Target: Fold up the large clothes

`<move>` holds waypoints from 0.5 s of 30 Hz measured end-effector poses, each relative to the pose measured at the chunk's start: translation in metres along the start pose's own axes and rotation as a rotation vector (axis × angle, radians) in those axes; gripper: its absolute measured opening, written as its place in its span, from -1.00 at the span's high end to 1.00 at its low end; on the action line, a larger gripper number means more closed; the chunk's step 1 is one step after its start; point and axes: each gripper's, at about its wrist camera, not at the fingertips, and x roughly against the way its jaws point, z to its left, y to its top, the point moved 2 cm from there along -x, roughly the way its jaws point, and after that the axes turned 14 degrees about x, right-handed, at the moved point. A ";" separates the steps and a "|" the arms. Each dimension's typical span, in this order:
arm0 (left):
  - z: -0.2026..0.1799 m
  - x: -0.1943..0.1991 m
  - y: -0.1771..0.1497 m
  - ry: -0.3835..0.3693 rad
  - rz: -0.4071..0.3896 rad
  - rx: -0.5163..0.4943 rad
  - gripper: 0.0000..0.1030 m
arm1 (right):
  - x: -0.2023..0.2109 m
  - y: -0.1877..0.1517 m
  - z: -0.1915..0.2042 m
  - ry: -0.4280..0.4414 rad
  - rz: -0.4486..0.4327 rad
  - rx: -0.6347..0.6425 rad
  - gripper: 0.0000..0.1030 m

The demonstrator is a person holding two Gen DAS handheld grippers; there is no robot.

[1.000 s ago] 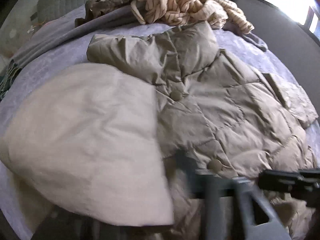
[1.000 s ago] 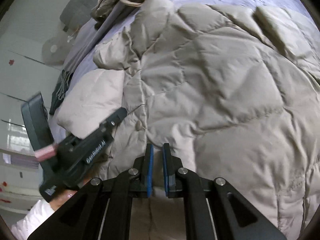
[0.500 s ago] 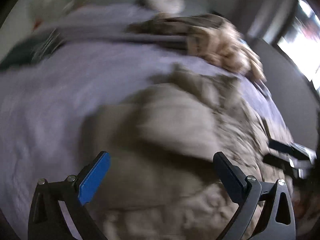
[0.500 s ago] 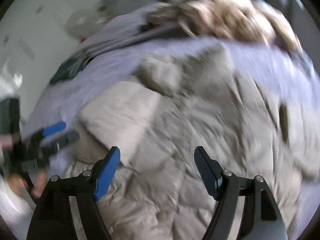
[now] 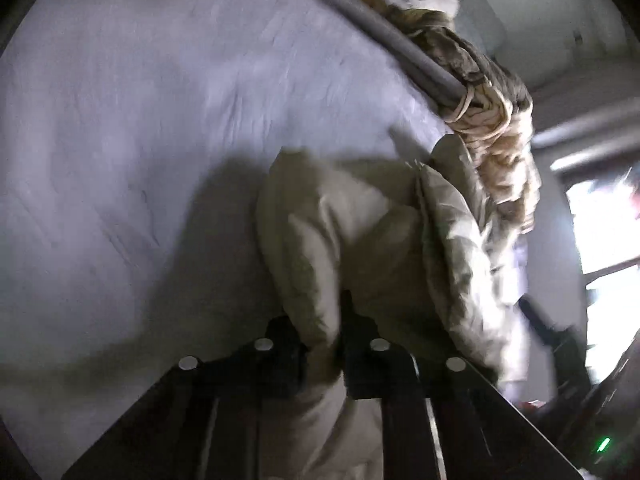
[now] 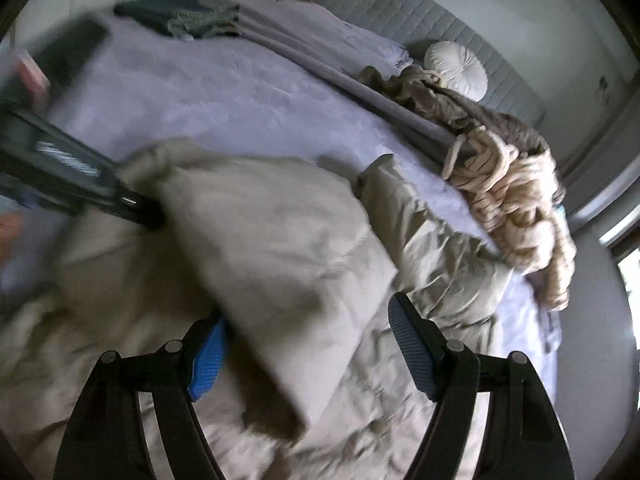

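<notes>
Daylight from blown-out window [image 5: 604, 240] at right edge of left view. Dim foreground; dark shadow on bed [image 5: 140, 140] beside jacket [image 5: 360, 240]. Motion blur throughout, strongest left side of right view. Fisheye bending, black corners.

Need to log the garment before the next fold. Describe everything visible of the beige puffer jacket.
The beige puffer jacket is quilted, padded and looks like smooth matte fabric. It lies rumpled on the lavender bedspread, one flap lifted and folded over. The left gripper is shut on a bunched edge; the right gripper stands open around the flap's corner. A sleeve reaches toward the striped knit pile.
</notes>
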 end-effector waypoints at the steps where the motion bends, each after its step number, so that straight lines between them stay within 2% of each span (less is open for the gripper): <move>1: -0.007 0.005 0.000 0.047 -0.037 -0.057 0.75 | -0.001 0.000 -0.004 -0.031 -0.001 -0.009 0.36; 2: -0.010 0.008 -0.003 0.080 -0.057 -0.098 0.77 | -0.001 -0.004 -0.014 -0.026 0.002 -0.048 0.84; 3: -0.015 0.009 -0.005 0.122 -0.074 -0.142 0.77 | -0.003 -0.012 -0.029 -0.004 0.009 -0.123 0.94; 5: -0.019 0.006 -0.005 0.169 -0.083 -0.190 0.77 | 0.000 -0.033 -0.062 0.018 0.004 -0.293 0.93; 7: -0.021 0.002 -0.004 0.186 -0.085 -0.208 0.77 | -0.003 -0.064 -0.090 0.087 0.008 -0.470 0.93; 9: -0.019 -0.002 -0.005 0.213 -0.089 -0.218 0.77 | -0.015 -0.099 -0.107 0.215 0.022 -0.668 0.92; 12: -0.019 -0.012 -0.007 0.253 -0.093 -0.230 0.77 | -0.043 -0.156 -0.113 0.392 0.076 -0.927 0.85; 13: -0.019 -0.014 -0.007 0.259 -0.094 -0.232 0.77 | -0.052 -0.175 -0.113 0.444 0.101 -1.008 0.69; 15: -0.019 -0.015 -0.006 0.273 -0.096 -0.238 0.77 | -0.059 -0.207 -0.113 0.558 0.070 -1.173 0.60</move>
